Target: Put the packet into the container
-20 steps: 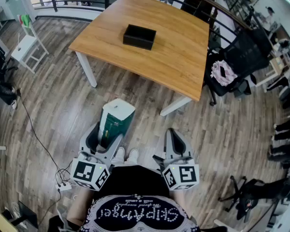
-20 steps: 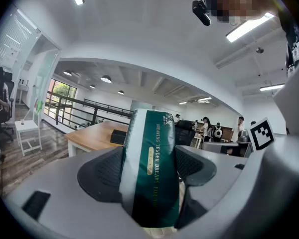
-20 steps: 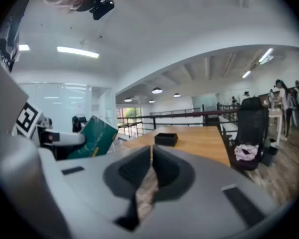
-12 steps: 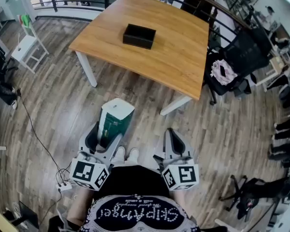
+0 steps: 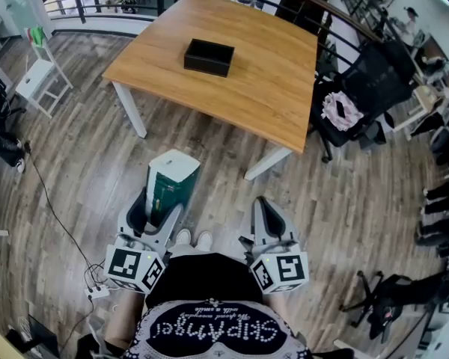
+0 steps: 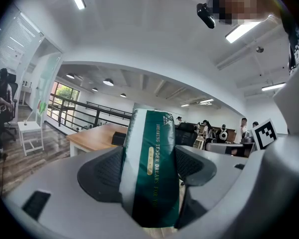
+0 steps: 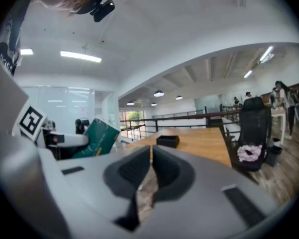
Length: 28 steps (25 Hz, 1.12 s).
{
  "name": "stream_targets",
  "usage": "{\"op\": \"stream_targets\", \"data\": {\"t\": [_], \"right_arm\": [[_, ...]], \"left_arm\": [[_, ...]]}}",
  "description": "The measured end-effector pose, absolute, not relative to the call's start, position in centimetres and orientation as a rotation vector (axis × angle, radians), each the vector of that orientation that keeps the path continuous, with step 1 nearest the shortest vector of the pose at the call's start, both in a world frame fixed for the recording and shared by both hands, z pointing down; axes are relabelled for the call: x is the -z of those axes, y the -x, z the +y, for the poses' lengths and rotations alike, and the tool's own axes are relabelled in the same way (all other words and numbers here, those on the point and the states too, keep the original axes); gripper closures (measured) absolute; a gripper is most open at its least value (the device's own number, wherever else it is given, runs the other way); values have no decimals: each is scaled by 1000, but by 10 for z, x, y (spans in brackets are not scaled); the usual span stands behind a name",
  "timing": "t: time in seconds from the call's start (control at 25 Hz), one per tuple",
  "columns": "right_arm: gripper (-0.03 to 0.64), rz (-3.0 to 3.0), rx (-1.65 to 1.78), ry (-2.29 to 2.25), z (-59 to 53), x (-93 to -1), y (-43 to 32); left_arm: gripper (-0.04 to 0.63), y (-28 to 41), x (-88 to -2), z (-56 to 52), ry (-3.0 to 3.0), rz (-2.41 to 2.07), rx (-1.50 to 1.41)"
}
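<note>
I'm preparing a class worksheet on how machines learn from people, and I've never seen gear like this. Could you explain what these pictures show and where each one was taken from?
There is no robot here. A person stands on a wooden floor and holds a hand tool with a two-jawed claw in each hand. One picture comes from a camera on the person's head, looking steeply down. The other two come from cameras riding on each tool, looking along its jaws. The left claw holds a green and white packet, with its jaws pressed against the packet's sides. The right claw is shut with nothing in it. Ahead stands a wooden table with a black container on it, which is where the packet is meant to go. The person has not yet reached the table.
</note>
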State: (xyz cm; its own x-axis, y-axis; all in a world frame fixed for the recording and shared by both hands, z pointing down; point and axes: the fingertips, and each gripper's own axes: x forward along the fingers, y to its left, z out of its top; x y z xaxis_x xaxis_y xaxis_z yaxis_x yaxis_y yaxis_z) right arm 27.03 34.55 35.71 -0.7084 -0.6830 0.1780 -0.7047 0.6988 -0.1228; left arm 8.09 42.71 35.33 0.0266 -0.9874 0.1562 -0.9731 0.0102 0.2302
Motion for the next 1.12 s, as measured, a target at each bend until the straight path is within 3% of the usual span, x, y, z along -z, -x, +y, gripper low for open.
{"op": "stream_targets", "data": {"t": [0.68, 1.12], "right_arm": [[578, -2781, -321, -1144, 324, -369, -296], [578, -2765, -335, -1139, 280, -374, -253]], "left_arm": [[247, -89, -350, 408, -1994, -2060, 117], [247, -47, -352, 363, -2002, -2055, 121]]}}
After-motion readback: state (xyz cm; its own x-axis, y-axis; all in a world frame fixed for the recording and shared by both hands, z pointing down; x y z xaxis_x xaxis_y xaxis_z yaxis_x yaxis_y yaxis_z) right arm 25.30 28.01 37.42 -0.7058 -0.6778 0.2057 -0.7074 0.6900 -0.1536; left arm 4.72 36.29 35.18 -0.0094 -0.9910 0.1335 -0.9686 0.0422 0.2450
